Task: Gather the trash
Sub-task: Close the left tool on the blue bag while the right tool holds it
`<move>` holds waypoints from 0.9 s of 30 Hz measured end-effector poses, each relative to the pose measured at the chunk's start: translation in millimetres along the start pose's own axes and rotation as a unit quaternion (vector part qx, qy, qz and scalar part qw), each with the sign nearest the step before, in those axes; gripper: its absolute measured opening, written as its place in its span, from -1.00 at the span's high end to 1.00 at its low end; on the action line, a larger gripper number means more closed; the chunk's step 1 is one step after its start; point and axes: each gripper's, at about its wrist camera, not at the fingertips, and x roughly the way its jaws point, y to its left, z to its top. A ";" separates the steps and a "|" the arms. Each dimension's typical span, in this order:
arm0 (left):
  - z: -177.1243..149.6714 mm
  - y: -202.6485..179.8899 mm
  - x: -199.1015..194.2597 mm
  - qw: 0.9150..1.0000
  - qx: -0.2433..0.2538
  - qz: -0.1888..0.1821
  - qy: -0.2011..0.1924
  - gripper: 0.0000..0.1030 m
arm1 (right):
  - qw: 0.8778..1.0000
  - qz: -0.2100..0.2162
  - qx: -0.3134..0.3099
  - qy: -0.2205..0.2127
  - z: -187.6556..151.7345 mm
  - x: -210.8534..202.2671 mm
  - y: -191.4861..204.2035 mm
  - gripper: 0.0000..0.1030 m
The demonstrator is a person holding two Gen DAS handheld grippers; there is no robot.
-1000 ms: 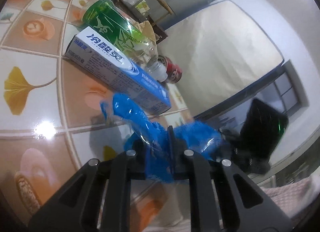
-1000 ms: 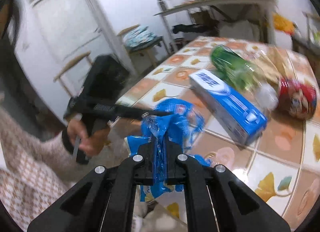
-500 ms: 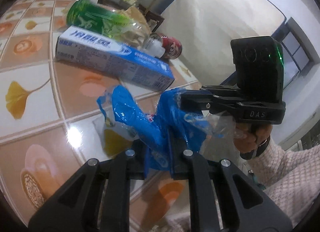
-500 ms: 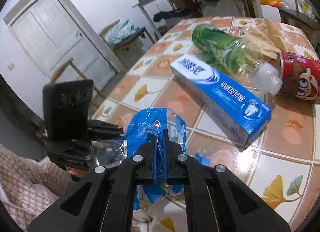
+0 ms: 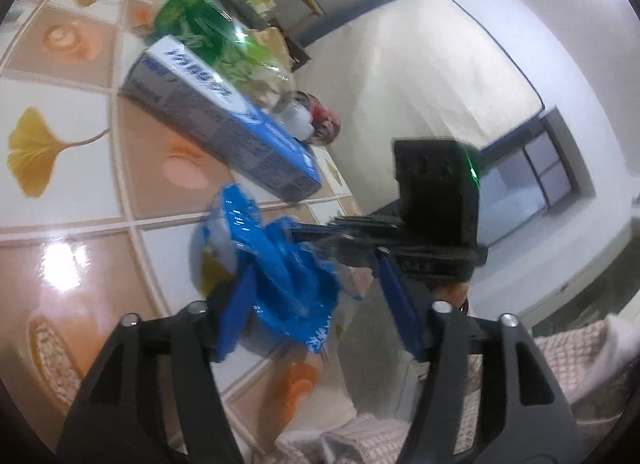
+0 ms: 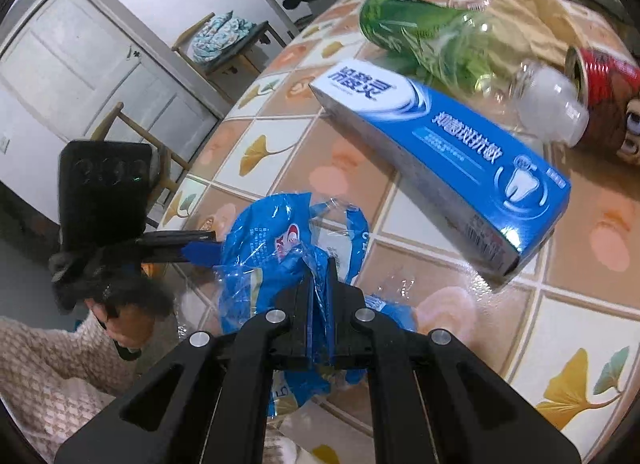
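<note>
The blue plastic wrapper (image 6: 276, 252) is pinched flat in the right claw (image 6: 320, 284), just above the tiled counter (image 6: 580, 304) near its edge. The left claw (image 5: 316, 304) is opening; the wrapper lies between its spread jaws, and whether the left pad still touches it cannot be told through the blur. No bin or bag is seen, so nothing appears collected yet. Left on the counter are the toothpaste box (image 6: 448, 160), the green bottle (image 6: 424, 32), the red can (image 6: 608, 100) and crumpled brown paper (image 6: 532, 20). The task is judged barely begun.
</note>
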 end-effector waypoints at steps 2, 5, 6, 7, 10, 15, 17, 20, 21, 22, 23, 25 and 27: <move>0.0 -11.1 12.5 0.999 0.030 0.017 0.014 -0.26 | 1.000 0.012 0.018 0.008 1.3 2.2 -4.5 0.90; -1.3 -23.0 23.1 0.997 0.063 0.036 0.034 -0.26 | 0.997 0.039 0.054 0.025 3.4 6.7 -15.4 0.90; -2.0 -26.2 26.1 0.996 0.073 0.043 0.039 -0.26 | 0.996 0.051 0.070 0.032 3.9 8.8 -20.0 0.89; -2.3 -29.2 27.6 0.995 0.080 0.048 0.043 -0.26 | 0.995 0.056 0.078 0.037 3.8 9.8 -22.1 0.89; -5.4 -42.5 34.9 0.988 0.118 0.075 0.060 -0.26 | 0.990 0.070 0.108 0.055 3.8 13.7 -28.4 0.89; -12.7 -56.4 43.4 0.974 0.174 0.117 0.082 -0.44 | 0.981 0.090 0.156 0.074 3.8 17.8 -37.2 0.88; -13.4 -59.1 46.2 0.971 0.181 0.131 0.084 -0.45 | 0.979 0.088 0.167 0.075 3.3 17.9 -36.5 0.87; -12.0 -59.6 50.8 0.972 0.168 0.143 0.082 -0.45 | 0.979 0.082 0.174 0.073 2.2 18.1 -34.2 0.87; -11.8 -58.8 51.7 0.973 0.162 0.145 0.079 -0.45 | 0.978 0.081 0.178 0.073 1.3 17.8 -33.5 0.87; -12.4 -58.6 52.7 0.972 0.161 0.150 0.076 -0.45 | 0.978 0.079 0.180 0.073 0.5 17.5 -32.9 0.87; -13.4 -59.7 54.1 0.971 0.163 0.156 0.074 -0.45 | 0.978 0.079 0.180 0.073 -0.1 17.4 -32.1 0.86; -15.1 -59.7 58.1 0.969 0.167 0.166 0.071 -0.44 | 0.978 0.078 0.181 0.074 -0.3 18.1 -30.5 0.85; -18.2 -62.7 60.4 0.965 0.176 0.182 0.068 -0.42 | 0.977 0.076 0.182 0.076 -0.2 18.4 -29.5 0.85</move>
